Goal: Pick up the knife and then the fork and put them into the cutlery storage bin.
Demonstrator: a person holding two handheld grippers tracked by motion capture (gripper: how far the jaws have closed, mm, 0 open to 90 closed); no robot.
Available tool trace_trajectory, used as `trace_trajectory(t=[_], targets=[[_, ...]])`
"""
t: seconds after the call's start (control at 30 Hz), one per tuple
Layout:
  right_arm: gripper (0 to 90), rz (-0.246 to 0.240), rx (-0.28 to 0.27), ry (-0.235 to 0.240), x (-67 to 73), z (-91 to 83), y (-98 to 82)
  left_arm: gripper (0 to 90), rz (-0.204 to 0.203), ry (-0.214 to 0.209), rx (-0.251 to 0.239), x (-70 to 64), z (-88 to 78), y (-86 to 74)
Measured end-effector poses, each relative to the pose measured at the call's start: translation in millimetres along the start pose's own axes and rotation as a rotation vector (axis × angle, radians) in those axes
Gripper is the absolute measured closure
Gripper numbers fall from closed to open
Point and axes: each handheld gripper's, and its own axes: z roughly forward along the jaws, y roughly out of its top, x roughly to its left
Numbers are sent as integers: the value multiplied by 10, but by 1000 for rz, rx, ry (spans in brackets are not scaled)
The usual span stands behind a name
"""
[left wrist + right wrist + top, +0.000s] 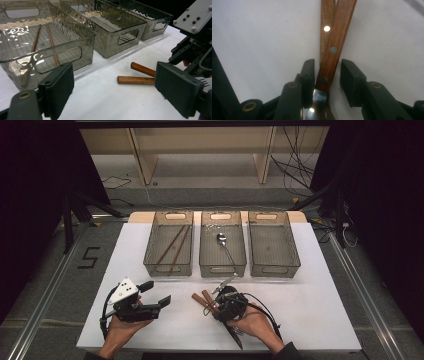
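On a white table (310, 310), the right gripper (327, 72) straddles two crossed wooden-handled knives (334, 42), jaws open and not yet pressing them. The left gripper (155, 295) rests nearby, jaws open and empty. Behind stand three clear bins (274, 245), holding chopsticks (172, 245) and a spoon (222, 240).

Left hand-held gripper (156, 293) jaws wide apart, level; right hand-held gripper (327, 75) jaws partly closed, angled downward.

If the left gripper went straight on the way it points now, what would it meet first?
Probably the two wooden handles lying crossed on the white table, with the right gripper just behind them. The left gripper is open and nothing lies nearer between its jaws, though depth is hard to judge.
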Motion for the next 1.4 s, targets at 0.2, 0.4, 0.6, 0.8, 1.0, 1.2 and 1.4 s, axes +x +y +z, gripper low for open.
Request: trace_trajectory(t=[0.2, 0.4, 0.6, 0.8, 1.0, 1.2, 1.4], targets=[[708, 4, 5, 8, 4, -4, -2, 159, 0, 0, 1, 1, -2, 0], [730, 22, 5, 18, 20, -12, 1, 159, 0, -1, 1, 1, -5, 1], [768, 36, -9, 7, 11, -58, -3, 159, 1, 0, 3, 3, -4, 0], [774, 47, -28, 10, 14, -95, -3, 159, 3, -4, 3, -1, 1, 1], [776, 59, -49, 35, 21, -146, 4, 158, 3, -4, 4, -1, 1, 0], [777, 65, -88, 56, 22, -261, 26, 159, 2, -3, 3, -1, 0, 1], [778, 68, -165, 79, -16, -459, 57, 158, 4, -1, 4, 0, 3, 0]])
